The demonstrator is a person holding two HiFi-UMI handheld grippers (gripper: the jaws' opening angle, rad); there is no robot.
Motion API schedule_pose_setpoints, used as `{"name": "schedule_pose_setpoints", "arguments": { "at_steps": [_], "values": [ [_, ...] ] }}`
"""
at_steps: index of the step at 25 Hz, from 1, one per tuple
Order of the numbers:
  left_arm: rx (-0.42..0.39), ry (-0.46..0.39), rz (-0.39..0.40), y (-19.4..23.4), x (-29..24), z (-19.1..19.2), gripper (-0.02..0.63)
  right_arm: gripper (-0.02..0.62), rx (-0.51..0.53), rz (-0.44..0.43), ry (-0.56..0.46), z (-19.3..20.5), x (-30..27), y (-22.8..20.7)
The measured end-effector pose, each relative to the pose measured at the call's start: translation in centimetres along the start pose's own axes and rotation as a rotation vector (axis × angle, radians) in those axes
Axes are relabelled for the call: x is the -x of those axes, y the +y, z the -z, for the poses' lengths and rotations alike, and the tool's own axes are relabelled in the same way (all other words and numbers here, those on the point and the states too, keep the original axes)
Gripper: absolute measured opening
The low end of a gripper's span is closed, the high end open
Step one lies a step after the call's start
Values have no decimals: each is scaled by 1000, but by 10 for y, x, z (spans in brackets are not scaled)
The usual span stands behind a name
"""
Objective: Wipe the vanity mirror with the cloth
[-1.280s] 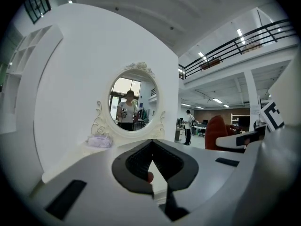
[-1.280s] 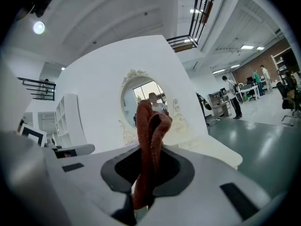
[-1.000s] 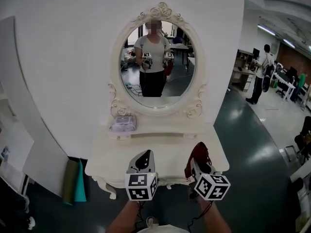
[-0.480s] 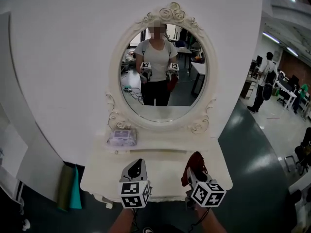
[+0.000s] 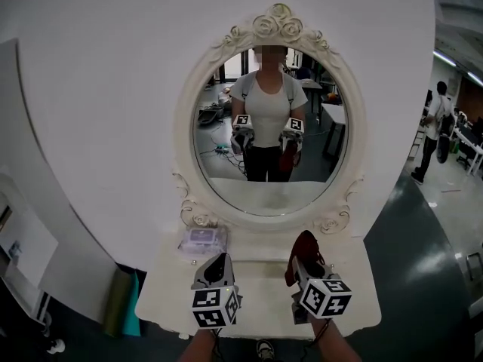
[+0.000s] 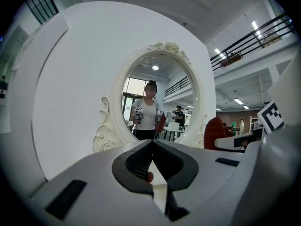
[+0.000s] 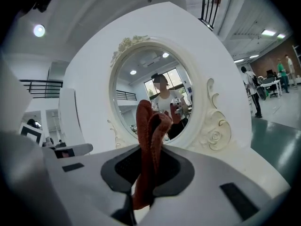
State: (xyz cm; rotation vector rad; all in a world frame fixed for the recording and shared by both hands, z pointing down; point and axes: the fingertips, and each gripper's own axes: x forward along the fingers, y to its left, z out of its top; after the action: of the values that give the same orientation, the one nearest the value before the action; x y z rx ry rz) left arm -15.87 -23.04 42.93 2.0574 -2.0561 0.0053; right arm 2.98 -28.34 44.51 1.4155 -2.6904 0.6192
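The oval vanity mirror (image 5: 272,138) in an ornate white frame stands on the white vanity table (image 5: 260,296), straight ahead. It reflects a person holding both grippers. My right gripper (image 5: 304,261) hovers over the tabletop, shut on a dark red cloth (image 5: 306,246) that sticks up from its jaws. In the right gripper view the cloth (image 7: 149,135) is pinched upright before the mirror (image 7: 141,79). My left gripper (image 5: 217,266) hovers beside it, shut with nothing held. The left gripper view shows its jaws closed and the mirror (image 6: 157,100) well beyond them.
A small lavender packet (image 5: 202,238) lies on the table's raised back ledge at the left. A green and teal board (image 5: 124,302) leans against the wall left of the vanity. A person (image 5: 439,127) stands far off at the right on the dark floor.
The view has moved closer to the vanity, so the mirror looks larger and higher. Both grippers keep the same pose over the tabletop, the right still holding the cloth.
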Motion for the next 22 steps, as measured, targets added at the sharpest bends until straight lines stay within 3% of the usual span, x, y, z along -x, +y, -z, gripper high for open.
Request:
{"name": "schedule_pose_setpoints", "arguments": {
  "at_steps": [7, 12, 17, 22],
  "values": [
    [-4, -26, -34, 21, -27, -19, 8, 60, 9, -75, 23, -6, -39, 12],
    [-7, -35, -56, 38, -39, -29, 8, 60, 21, -204, 97, -15, -70, 40],
    [-38, -48, -58, 52, -62, -59, 8, 60, 162, -305, 81, -72, -107, 81],
    [-71, -111, -30, 58, -79, -126, 8, 60, 414, -299, -23, -158, -127, 117]
  ]
}}
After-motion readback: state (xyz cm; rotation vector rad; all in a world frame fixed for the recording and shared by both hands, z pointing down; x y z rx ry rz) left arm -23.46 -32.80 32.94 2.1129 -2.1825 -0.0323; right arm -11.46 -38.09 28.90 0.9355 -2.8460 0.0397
